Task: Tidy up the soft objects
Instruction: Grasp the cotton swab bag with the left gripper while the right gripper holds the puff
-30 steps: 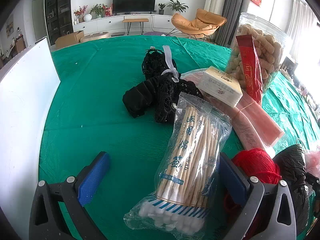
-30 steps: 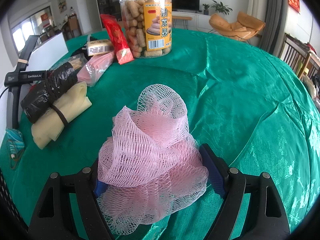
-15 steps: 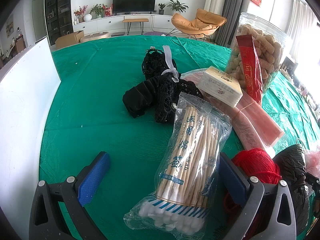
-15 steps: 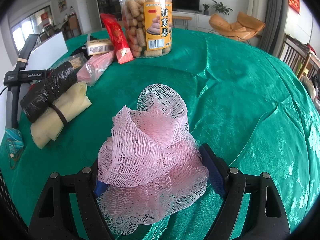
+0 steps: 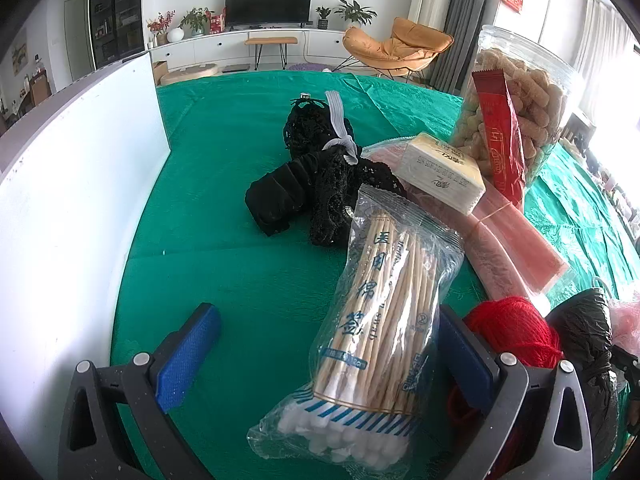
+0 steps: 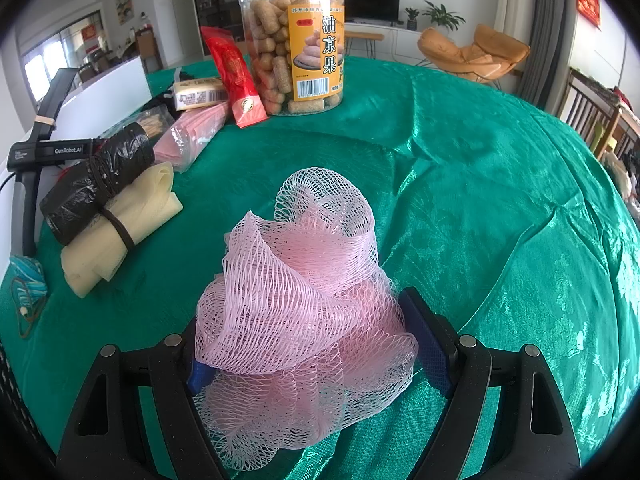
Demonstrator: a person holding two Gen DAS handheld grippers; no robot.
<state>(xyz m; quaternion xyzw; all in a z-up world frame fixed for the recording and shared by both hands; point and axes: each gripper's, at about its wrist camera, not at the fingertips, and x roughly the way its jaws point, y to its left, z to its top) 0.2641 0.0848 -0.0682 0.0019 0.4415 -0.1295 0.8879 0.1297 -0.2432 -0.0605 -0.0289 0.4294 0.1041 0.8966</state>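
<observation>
On the bench (image 6: 480,168), a shiny green cloth covers the whole top, creased in long folds on the right. Far behind it stand a living room's white cabinet with a dark television (image 5: 268,4) and an orange lounge chair (image 5: 396,46). A white board (image 5: 80,184) stands upright along the left edge of the bench.

At the far side stands a clear plastic jar (image 6: 294,44), lid on, filled with brown finger-shaped snacks. A red sachet (image 6: 236,78) leans against it. Just left of that a small cream packet (image 6: 198,94) lies on a pink plastic bag (image 6: 192,136). Nearer lies a clear bag of cotton swabs (image 5: 384,316), its lower end between the fingers of my left gripper (image 5: 324,356), whose jaws are spread wide and grasping nothing. A red yarn ball (image 5: 516,324) lies just right of it, and black lace fabric (image 5: 320,184) lies beyond.

My right gripper (image 6: 316,340) is clenched on the pink mesh bath puff (image 6: 300,292), near the middle of the bench. To its left a black roll and a cream roll (image 6: 120,224) are strapped together.
</observation>
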